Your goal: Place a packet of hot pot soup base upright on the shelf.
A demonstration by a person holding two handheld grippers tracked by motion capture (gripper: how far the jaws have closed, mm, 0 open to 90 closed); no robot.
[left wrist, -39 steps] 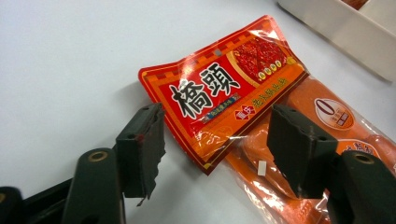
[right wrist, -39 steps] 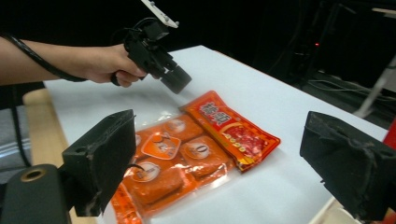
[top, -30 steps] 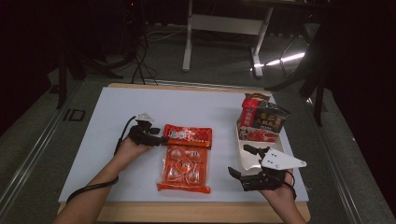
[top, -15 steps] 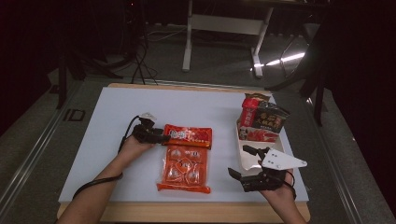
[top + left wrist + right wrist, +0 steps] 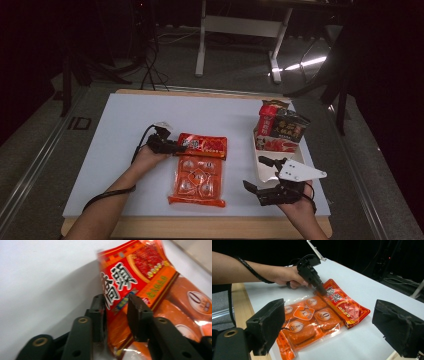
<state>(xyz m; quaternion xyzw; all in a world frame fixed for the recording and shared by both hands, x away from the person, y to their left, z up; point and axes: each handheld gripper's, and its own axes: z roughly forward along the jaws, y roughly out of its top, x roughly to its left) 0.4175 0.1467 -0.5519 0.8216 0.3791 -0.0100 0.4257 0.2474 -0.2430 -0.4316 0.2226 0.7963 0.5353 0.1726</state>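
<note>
On the white desk [image 5: 100, 150] two snack packs lie near the middle. The red pack [image 5: 202, 145] lies across the top end of the orange pack [image 5: 198, 181], which has round cakes showing through its clear front. The left tool [image 5: 172, 146] is at the left end of the red pack. In the left gripper view its two black jaws stand on either side of the edge of the red pack [image 5: 130, 290], with the pack between them. The jaws have just been closing. There is a small gap on one side, so I cannot tell if they press on the pack yet. In the right gripper view the left tool [image 5: 322, 291] points down at the corner of the red pack [image 5: 344, 305], and the orange pack [image 5: 304, 325] lies flat beside it.

The right tool [image 5: 261, 177] is near the front right of the desk, well apart from both packs. Its jaws are wide open with nothing in them. Just behind it sits a white tray [image 5: 295, 155] at the right side of the desk. A red cup [image 5: 270, 117] and a dark snack bag [image 5: 287, 127] stand in the far end of the tray.
</note>
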